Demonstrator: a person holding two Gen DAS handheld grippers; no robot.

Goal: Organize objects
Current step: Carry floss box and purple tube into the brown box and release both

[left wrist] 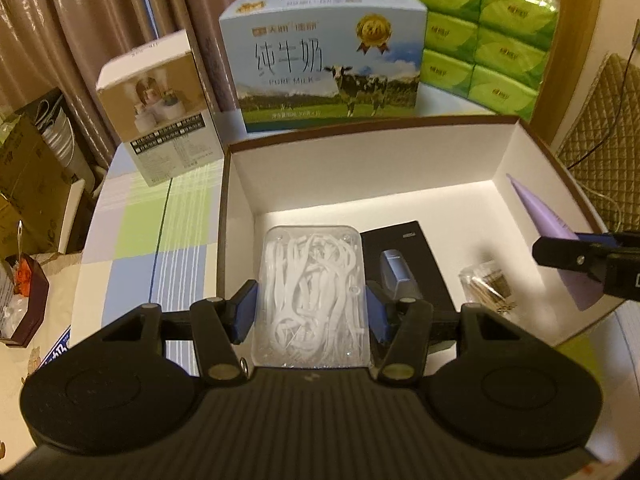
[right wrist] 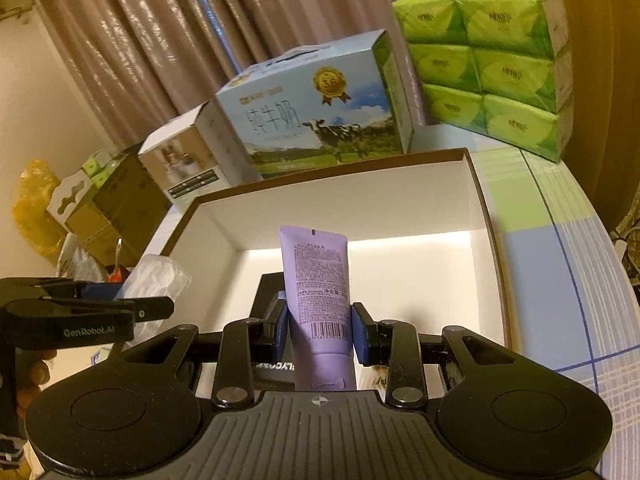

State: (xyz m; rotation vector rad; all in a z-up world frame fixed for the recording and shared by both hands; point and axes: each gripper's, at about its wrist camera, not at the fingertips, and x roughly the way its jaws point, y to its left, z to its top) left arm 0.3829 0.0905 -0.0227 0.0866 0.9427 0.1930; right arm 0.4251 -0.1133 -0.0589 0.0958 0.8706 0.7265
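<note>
Clear plastic case of white floss picks [left wrist: 314, 296] — clamped between the left gripper [left wrist: 312, 312] pads, lower centre, above the open white-lined cardboard box [left wrist: 360, 152]. Lilac squeeze tube [right wrist: 316, 292] — gripped by the right gripper [right wrist: 320, 330], centre frame, over the same box.

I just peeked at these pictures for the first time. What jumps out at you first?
The left gripper holds a clear plastic case of white floss picks over the big white open cardboard box, jaws shut on its sides. The right gripper grips a purple squeeze tube above the same box. Behind stand a blue milk carton with a cow and bright green tissue packs.
</note>
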